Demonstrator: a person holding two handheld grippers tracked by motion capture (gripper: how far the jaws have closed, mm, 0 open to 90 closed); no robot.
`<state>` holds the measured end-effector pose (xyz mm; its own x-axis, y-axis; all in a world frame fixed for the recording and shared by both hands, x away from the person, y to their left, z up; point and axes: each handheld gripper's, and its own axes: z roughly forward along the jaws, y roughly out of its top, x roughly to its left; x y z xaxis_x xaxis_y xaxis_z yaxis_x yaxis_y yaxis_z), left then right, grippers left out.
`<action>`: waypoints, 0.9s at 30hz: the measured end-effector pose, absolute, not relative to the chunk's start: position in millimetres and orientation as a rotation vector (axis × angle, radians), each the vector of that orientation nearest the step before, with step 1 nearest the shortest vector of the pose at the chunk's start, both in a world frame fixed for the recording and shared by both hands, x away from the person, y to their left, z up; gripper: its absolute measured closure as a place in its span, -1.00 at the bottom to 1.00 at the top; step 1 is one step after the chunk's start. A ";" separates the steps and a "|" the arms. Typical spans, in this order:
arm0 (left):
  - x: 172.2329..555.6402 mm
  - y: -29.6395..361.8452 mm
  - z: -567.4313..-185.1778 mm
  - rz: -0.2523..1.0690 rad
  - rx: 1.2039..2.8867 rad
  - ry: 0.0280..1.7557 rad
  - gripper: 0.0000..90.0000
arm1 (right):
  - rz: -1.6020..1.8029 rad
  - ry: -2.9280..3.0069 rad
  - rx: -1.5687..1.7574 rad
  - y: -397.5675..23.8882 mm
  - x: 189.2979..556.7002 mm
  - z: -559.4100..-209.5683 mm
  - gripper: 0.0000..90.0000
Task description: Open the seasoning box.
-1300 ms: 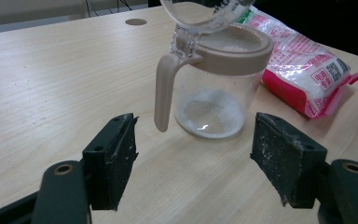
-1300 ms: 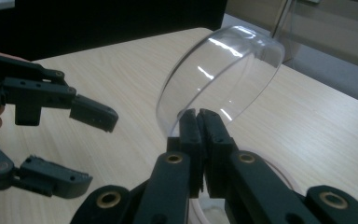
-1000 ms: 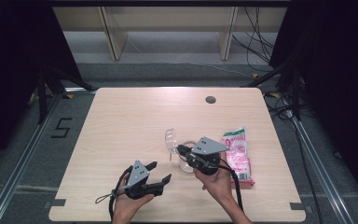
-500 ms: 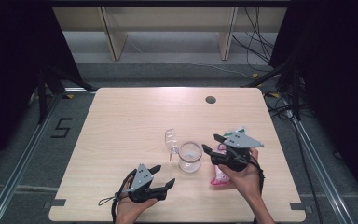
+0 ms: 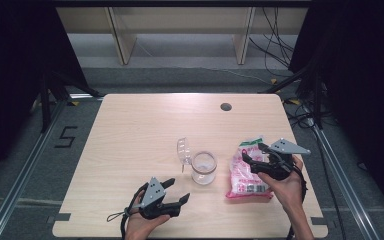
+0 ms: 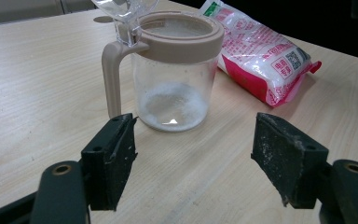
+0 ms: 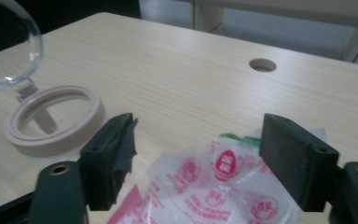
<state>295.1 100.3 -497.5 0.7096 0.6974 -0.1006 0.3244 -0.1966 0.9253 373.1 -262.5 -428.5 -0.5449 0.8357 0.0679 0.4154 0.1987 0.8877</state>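
Right gripper [image 5: 254, 159]: it has swung off to the right, away from the jar, and its black jaws have just been opening. They now stand spread above the bag's top end with nothing pinched between them.

Pink-and-white plastic bag of white granules [image 5: 247, 172]: lying flat on the table to the right of the jar, near it but not touching. From the right gripper view its crumpled clear top [image 7: 223, 179] sits just below and between the spread jaws, which don't press on it.

Clear glass jar with a beige ring top and beige handle [image 5: 203, 168]: standing upright near the middle of the table. Its clear hinged lid [image 5: 183, 150] is flipped up and back, so the mouth is open. From the left gripper view there's a thin layer of white grains [image 6: 170, 105] at the bottom.

Left gripper [image 5: 174, 194]: parked low at the near edge, jaws wide apart and empty, pointing towards the jar, which stands a little way ahead of them.

Light wooden table [image 5: 140, 130]: otherwise bare, with a round cable hole [image 5: 225, 106] at the far side.

What the change means: the right hand has let go at the jar and gone over to the bag. I'd say a grab at the bag's top is next, ready for pouring more into the open jar.

Watch for: that loose, crinkled top could slip out of a shallow pinch.
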 end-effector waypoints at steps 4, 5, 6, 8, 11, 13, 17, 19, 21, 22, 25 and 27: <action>294.9 100.1 -497.7 0.416 1.799 0.800 -0.35 | 1.284 2.046 1.241 -268.5 374.9 -433.2 -0.63; 295.1 99.8 -497.9 0.410 1.799 0.801 -0.35 | 1.289 2.054 1.239 -270.1 375.7 -434.6 -0.65; 295.0 99.3 -498.0 0.393 1.784 0.797 -0.34 | 1.300 2.059 1.219 -276.6 378.3 -437.8 -0.65; 294.9 99.3 -498.3 0.382 1.781 0.792 -0.34 | 1.307 2.043 1.279 -279.9 377.8 -438.6 -0.65; 295.2 98.6 -498.3 0.382 1.779 0.794 -0.34 | 1.318 2.037 1.270 -285.7 379.7 -441.1 -0.65; 296.0 97.7 -499.8 0.383 1.779 0.791 -0.34 | 1.315 2.040 1.311 -292.8 379.7 -443.2 -0.62; 295.5 96.6 -499.5 0.383 1.773 0.801 -0.34 | 1.342 2.032 1.256 -301.7 384.5 -449.7 -0.42; 296.0 96.9 -499.9 0.384 1.786 0.795 -0.34 | 1.330 2.031 1.255 -302.6 384.5 -450.5 -0.39; 296.2 96.8 -499.8 0.381 1.780 0.795 -0.34 | 1.323 2.026 1.234 -306.5 387.2 -453.1 -0.32; 296.2 96.8 -499.8 0.381 1.780 0.795 -0.34 | 1.326 2.030 1.311 -304.5 385.4 -452.7 -0.31; 297.1 96.1 -500.3 0.376 1.776 0.793 -0.34 | 1.337 2.029 1.327 -308.3 388.9 -455.7 -0.21; 296.6 95.8 -500.2 0.381 1.784 0.802 -0.34 | 1.327 2.032 1.311 -312.4 392.3 -458.4 -0.17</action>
<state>296.6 95.8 -500.2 0.7200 0.6824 -0.1262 0.3339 -0.1813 0.9250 392.3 -312.4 -458.4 -0.4925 0.8545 0.1653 0.4948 0.1187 0.8608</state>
